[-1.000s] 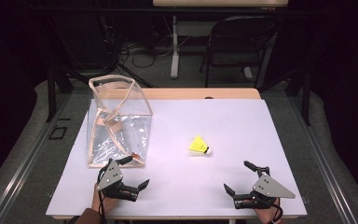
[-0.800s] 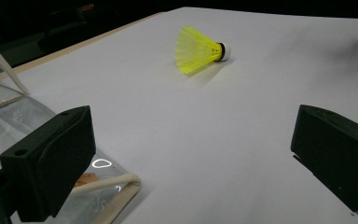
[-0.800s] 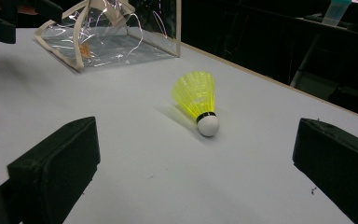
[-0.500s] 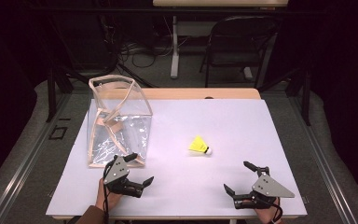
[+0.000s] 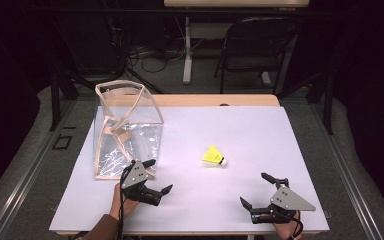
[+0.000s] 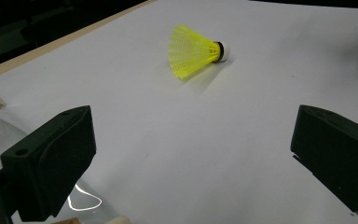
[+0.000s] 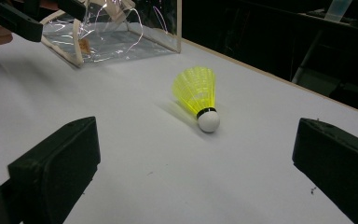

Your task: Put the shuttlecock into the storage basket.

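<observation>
Left gripper (image 5: 157, 176) fingers (image 6: 51, 163) spread wide, holding nothing, hovering over the white bench (image 5: 230, 130) just beside the near corner of the clear bag (image 5: 125, 132); pointed across the bench toward the yellow shuttlecock (image 5: 213, 156), seen ahead between the fingers in the left gripper view (image 6: 196, 50); a sliver of the bag's shiny film and tan trim at the bottom left of that view.

Right gripper (image 5: 256, 190) fingers (image 7: 56, 168) likewise spread wide and empty, low near the front right edge of the bench; aimed toward the shuttlecock, lying on its side ahead between the fingers, white cork tip nearest, yellow skirt away (image 7: 198, 95).

Shuttlecock alone on the bare bench, roughly midway between the two grippers and a little farther back, touching neither, well apart from the bag.

Clear bag with tan edging and handles standing open at the left of the bench, mouth upward; contents not clearly readable through the glare on its film.

Left hand (image 5: 117, 200) coming in from the bottom edge, gripper angled up and to the right; right hand (image 5: 286, 227) at the bottom right, gripper angled to the left, grey plate on top.
</observation>
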